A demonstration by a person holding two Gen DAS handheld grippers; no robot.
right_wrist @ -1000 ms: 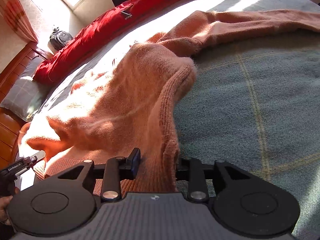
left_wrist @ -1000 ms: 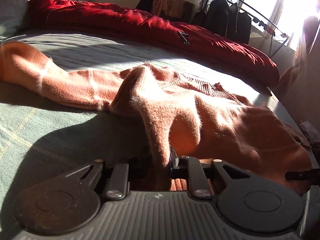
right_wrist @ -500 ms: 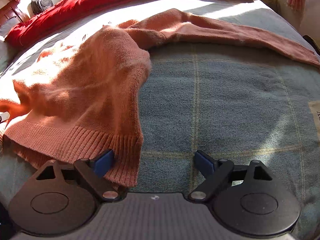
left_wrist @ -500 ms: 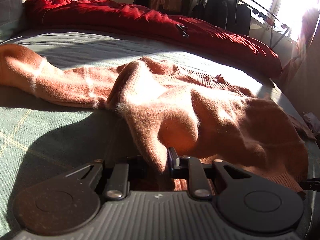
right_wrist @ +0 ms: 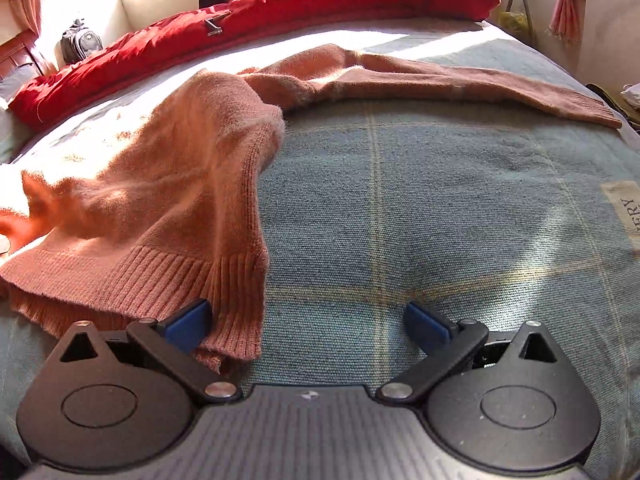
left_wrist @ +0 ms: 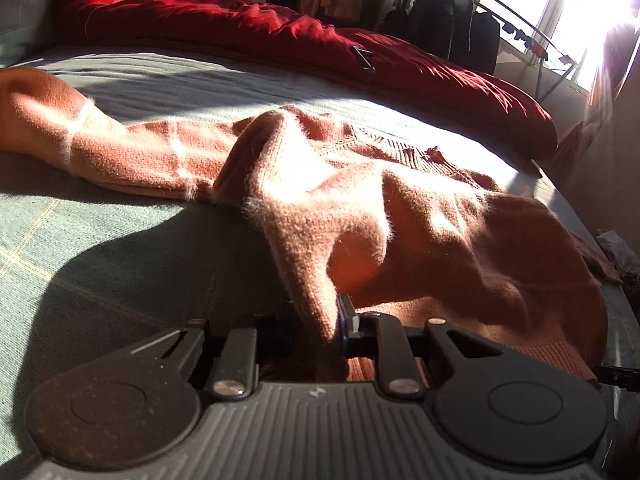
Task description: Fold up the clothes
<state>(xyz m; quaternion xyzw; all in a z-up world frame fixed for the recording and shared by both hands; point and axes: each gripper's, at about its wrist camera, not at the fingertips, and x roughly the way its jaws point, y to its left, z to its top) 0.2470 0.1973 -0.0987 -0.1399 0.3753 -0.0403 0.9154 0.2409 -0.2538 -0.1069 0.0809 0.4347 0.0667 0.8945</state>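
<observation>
Sprawling across the bed (right_wrist: pixel 420 208), the orange sweater (right_wrist: pixel 160 184) lies rumpled, one sleeve (right_wrist: pixel 460 80) stretched out flat, its ribbed hem (right_wrist: pixel 168 280) nearest the right tongs (right_wrist: pixel 308 322), which stand wide, holding nothing, the hem corner lying just by their left pad. The left tongs (left_wrist: pixel 320 320) pinch a raised fold of the knit. Judging from this, smoothing comes well by drawing the pinched edge taut and level, avoiding stretching the soft wool. Behind lies a red duvet (left_wrist: pixel 280 36).

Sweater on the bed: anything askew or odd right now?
The sweater lies bunched, not flat: its hem corner droops by the open right gripper, while the left gripper pinches the other side.
</observation>
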